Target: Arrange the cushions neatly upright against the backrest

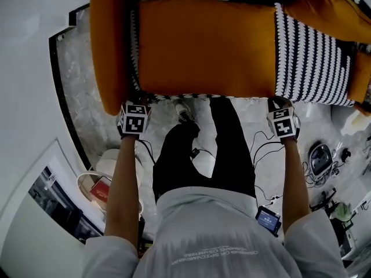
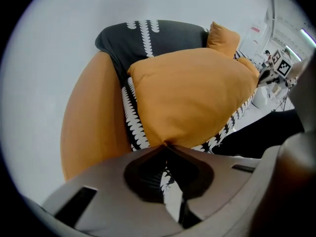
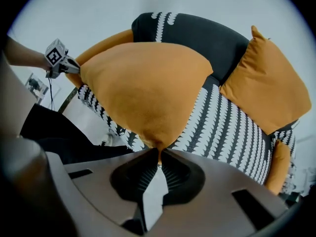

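Between both pairs of jaws — a plain orange cushion (image 3: 148, 88). Under it, the seat (image 3: 232, 127): black with white scalloped stripes. Beyond the jaws, a black backrest (image 3: 197, 33) bearing 2 such stripes. Right of the right gripper (image 3: 159, 156), a second orange cushion (image 3: 266, 88).

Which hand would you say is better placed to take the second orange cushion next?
Probably right: the right gripper pinches the large cushion nearer the second cushion; the left gripper pinches the far corner.

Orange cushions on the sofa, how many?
2. The large cushion lies flat on the seat, its near corners pinched by the left gripper and the right gripper. The second cushion stands propped at the right end, by the backrest. None seems hidden.
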Motion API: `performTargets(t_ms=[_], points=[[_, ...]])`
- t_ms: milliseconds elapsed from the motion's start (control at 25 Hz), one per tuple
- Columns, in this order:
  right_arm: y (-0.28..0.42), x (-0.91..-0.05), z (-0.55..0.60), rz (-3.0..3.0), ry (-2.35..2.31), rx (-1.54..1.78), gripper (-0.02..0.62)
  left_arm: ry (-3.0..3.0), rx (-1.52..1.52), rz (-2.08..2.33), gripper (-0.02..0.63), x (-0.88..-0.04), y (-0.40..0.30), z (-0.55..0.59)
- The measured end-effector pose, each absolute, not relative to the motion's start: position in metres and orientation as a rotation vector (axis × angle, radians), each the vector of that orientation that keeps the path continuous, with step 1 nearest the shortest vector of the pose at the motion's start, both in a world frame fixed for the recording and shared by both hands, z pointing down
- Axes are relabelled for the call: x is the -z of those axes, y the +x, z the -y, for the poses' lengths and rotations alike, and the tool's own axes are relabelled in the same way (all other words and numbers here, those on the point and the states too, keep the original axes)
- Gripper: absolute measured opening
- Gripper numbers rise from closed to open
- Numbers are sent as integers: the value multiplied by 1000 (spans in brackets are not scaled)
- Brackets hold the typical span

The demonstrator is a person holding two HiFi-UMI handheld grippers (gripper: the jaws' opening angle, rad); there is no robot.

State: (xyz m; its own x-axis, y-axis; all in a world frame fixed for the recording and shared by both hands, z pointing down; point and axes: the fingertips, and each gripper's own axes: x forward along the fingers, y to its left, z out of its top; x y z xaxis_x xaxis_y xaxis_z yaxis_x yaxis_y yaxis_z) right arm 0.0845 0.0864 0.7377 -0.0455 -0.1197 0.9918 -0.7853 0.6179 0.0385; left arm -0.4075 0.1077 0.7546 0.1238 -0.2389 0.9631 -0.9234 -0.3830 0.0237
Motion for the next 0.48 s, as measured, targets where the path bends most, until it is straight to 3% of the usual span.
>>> performTargets(t_ms=[480], points=[[85, -635, -29, 1640, 718, -574, 25, 1687, -1199, 1183, 12, -648, -399, -61]])
